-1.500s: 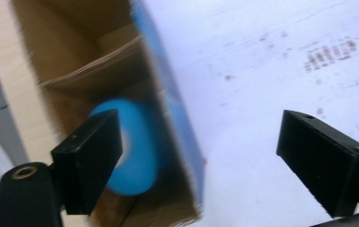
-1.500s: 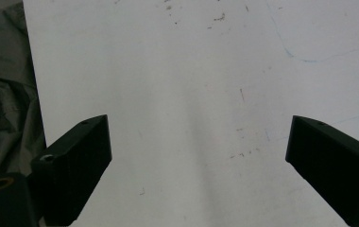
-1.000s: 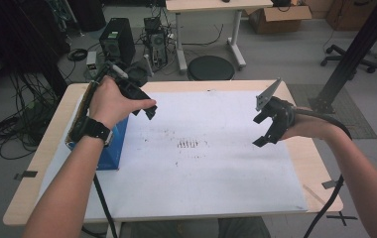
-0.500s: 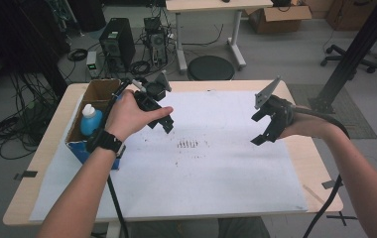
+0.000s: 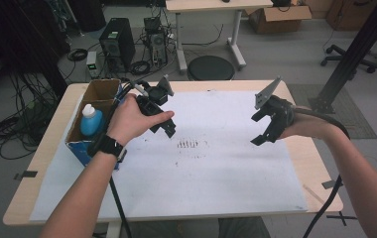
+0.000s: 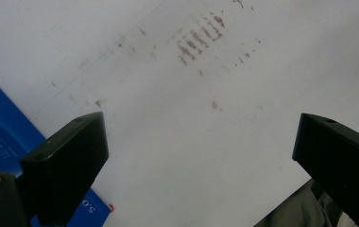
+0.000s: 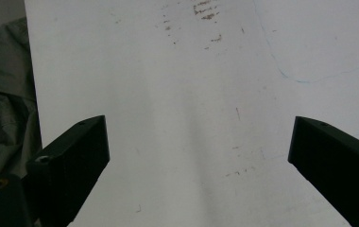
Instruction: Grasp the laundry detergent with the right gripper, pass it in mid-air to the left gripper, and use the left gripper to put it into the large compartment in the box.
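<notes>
Black jaws of the left gripper (image 5: pixel 167 130) stand spread wide with nothing between them, having just been opening; it hangs over the white sheet (image 5: pixel 216 168), just beside the cardboard box (image 5: pixel 98 94), likely after letting go there. Upright in that box stands the blue bottle (image 5: pixel 91 120), well apart from the right gripper (image 5: pixel 262 130), which is likewise released and empty above the sheet's far side. Brown smudges (image 5: pixel 191 145) mark the sheet between the two grippers; nothing blocks the way across the wooden table (image 5: pixel 315 163)
</notes>
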Tool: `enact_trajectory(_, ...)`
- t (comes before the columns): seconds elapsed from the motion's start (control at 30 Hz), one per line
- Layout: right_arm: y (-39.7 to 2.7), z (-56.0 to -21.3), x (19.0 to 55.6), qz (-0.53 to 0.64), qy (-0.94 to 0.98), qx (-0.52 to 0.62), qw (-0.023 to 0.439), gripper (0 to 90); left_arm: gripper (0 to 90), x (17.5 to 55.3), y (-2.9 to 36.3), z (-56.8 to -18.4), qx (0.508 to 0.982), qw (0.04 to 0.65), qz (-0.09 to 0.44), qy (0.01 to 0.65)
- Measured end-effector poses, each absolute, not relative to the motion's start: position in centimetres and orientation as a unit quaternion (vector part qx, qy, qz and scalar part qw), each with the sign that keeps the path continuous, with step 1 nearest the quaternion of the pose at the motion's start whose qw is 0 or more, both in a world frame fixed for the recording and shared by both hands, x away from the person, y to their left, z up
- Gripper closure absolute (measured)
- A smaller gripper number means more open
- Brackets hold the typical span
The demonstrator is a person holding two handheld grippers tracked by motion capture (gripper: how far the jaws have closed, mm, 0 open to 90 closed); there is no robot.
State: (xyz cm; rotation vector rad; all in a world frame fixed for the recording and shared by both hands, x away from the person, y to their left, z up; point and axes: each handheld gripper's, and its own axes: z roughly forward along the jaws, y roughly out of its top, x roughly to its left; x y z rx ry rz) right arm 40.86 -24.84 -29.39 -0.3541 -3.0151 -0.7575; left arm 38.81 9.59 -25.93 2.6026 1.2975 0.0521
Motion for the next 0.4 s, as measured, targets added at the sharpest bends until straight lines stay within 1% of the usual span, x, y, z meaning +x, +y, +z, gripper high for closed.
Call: enact_trajectory(0.4, -25.10, -29.45, 40.68, -0.243, -0.963, -0.114, 0.007, 5.9, 4.8, 38.70, 9.22, -26.04, 0.893, 0.117, 0.011, 0.435)
